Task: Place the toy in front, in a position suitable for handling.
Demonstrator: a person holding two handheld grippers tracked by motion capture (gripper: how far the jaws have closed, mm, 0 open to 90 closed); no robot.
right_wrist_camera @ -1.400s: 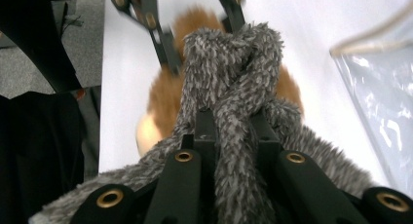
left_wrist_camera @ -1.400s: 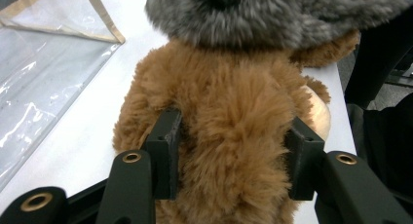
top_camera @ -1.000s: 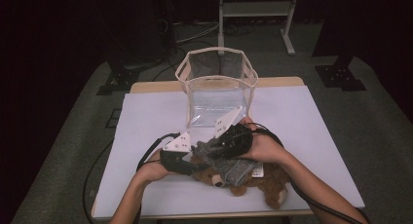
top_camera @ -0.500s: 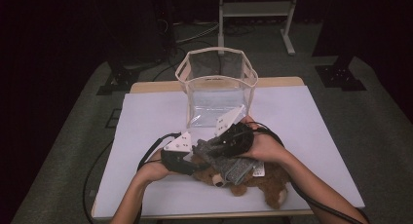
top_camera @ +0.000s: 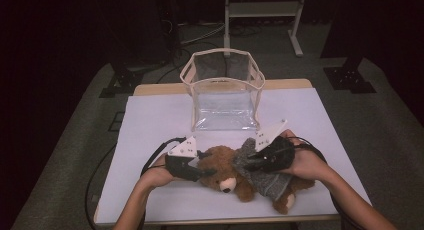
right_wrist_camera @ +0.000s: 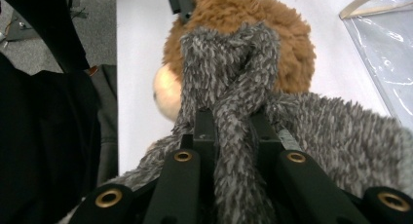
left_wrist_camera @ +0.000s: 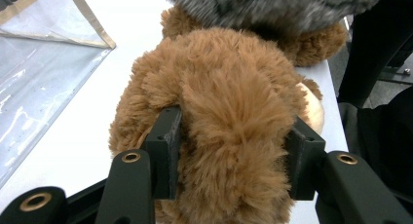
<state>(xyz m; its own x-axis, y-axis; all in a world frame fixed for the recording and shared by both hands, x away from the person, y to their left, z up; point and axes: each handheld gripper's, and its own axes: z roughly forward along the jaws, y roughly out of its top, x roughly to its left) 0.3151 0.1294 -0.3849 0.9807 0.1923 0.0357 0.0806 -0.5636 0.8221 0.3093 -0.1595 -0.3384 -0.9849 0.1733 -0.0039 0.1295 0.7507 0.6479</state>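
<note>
White table (top_camera: 150, 120) bears a fluffy brown teddy bear (top_camera: 225, 166) in grey scarf (top_camera: 265, 180)

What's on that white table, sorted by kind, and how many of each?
Soft toys: 1, the brown teddy bear
Fuzzy grey garments: 1, the grey cloth on the bear
Clear bags: 1, the transparent bag standing open
Hand-held grippers: 2, the left gripper and the right gripper
Total: 5
</note>
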